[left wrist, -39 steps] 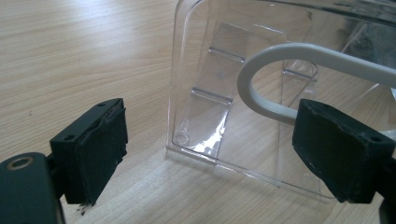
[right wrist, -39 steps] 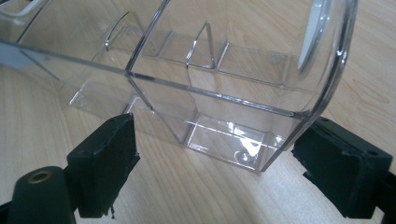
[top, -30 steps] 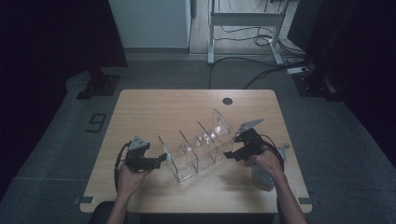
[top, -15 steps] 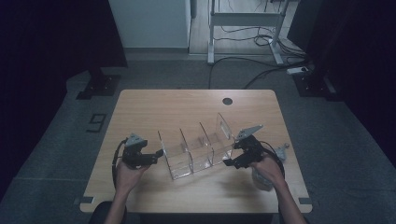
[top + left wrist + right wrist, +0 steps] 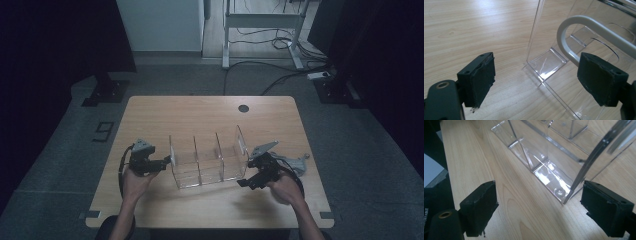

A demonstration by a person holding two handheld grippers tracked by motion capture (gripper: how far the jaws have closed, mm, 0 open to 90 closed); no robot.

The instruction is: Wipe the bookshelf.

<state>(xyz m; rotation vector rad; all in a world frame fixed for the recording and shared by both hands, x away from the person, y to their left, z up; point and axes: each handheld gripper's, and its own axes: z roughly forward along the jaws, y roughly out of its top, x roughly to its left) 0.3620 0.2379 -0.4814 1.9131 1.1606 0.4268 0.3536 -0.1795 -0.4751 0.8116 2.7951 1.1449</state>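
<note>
The left tongs (image 5: 170, 161) stand released at the left end wall of the clear acrylic organizer (image 5: 207, 159); in the left gripper view both black pads (image 5: 477, 80) are apart, one over bare wood and the other just beside a grey curved bar (image 5: 574, 32) that shows against the transparent wall, and I cannot tell if this pad touches it. The right tongs (image 5: 243, 182) are also released, near the front right corner of the organizer; in the right gripper view one pad (image 5: 605, 207) is just beside the corner edge of the end wall and the other pad stands well apart over the tabletop (image 5: 210, 107), so nothing is clenched there. The organizer stands upright in the middle of the tabletop, between the two hands, with thin dividers that make compartments, and I see nothing inside them. I judge it as light and stiff, but its walls are smooth and glossy, so the pads can slip on them, and thin acrylic can crack or get scratches if it is pressed too hard. The good place to take hold seems to be the two end walls, low near the base, one wall for each tongs, with a moderate squeeze. Behind the right hand (image 5: 285, 190) a grey bracket-like piece (image 5: 295, 162) lies on the tabletop, apart from the organizer
</note>
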